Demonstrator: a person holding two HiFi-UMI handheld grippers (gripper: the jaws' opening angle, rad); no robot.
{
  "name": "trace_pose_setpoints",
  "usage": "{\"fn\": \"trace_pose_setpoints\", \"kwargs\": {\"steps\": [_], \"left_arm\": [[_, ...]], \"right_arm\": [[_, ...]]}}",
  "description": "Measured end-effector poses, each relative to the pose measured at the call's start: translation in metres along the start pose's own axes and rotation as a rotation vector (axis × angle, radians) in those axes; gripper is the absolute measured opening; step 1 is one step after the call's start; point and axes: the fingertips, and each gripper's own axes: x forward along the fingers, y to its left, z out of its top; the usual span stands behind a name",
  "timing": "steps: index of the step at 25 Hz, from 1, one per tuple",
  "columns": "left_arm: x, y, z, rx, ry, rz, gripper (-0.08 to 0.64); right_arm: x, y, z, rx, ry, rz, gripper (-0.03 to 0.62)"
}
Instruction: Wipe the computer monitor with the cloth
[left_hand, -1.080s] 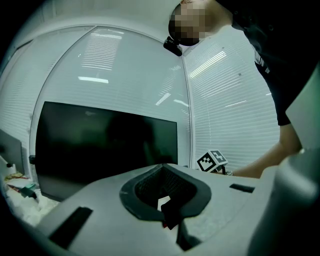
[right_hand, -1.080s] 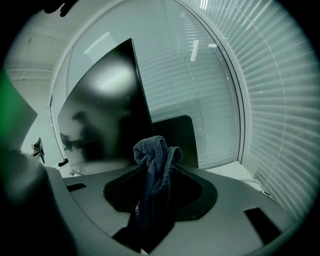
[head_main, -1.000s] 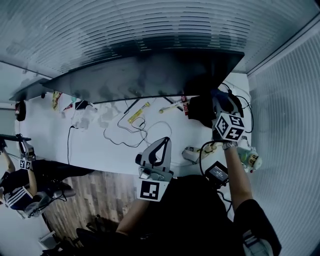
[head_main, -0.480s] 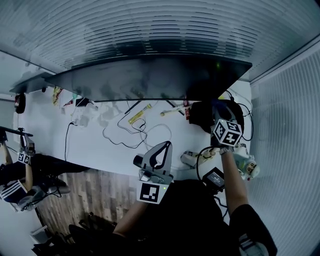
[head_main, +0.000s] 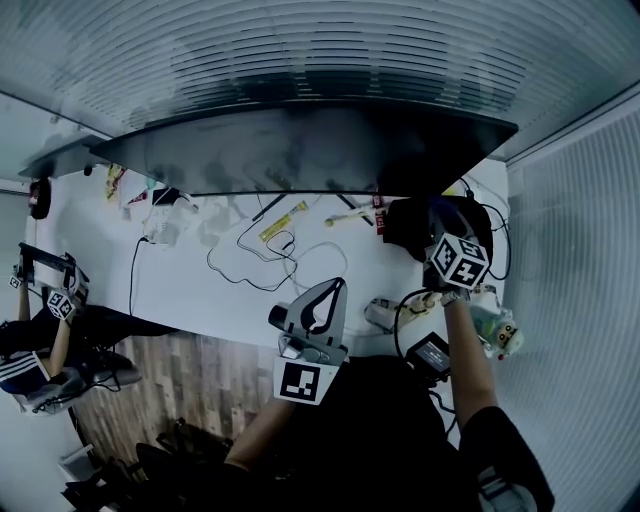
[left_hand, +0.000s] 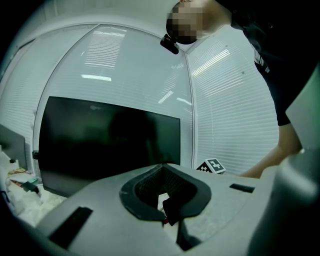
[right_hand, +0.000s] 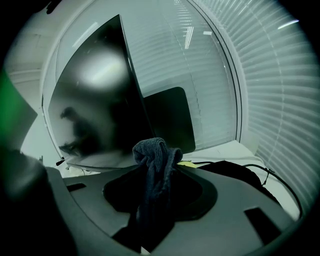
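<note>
The monitor (head_main: 300, 150) stands along the far edge of the white bench (head_main: 185, 295), its right end close to the blinds (head_main: 580, 230) at the far right corner. Loose cables (head_main: 262, 262) lie mid-bench below the screen; the strip along the near edge is bare. The right gripper (right_hand: 159, 175) is at the monitor's right end, over a black bundle (head_main: 412, 228) on the bench, its fingers clamped on the dark grey cloth (right_hand: 154, 152), which bunches up above them just before the screen's lower right edge. The left gripper (head_main: 333, 286) hangs over the near edge, well apart from the screen, its fingers together with nothing between them.
</note>
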Motion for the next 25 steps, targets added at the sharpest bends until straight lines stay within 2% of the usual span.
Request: {"fn": "trace_pose_setpoints", "kwargs": {"steps": [5, 13, 25], "left_arm": [[-0.003, 0.003, -0.003, -0.003, 0.007, -0.008, 0.006], [-0.019, 0.023, -0.011, -0.033, 0.009, -0.013, 0.006], [-0.051, 0.097, -0.018, -0.019, 0.014, 0.019, 0.006]], "right_arm": [[0.0, 0.003, -0.003, 0.023, 0.002, -0.011, 0.149], [0.0, 0.01, -0.001, 0.002, -0.009, -0.053, 0.147], [0.012, 0.054, -0.01, -0.015, 0.004, -0.086, 0.146]]}}
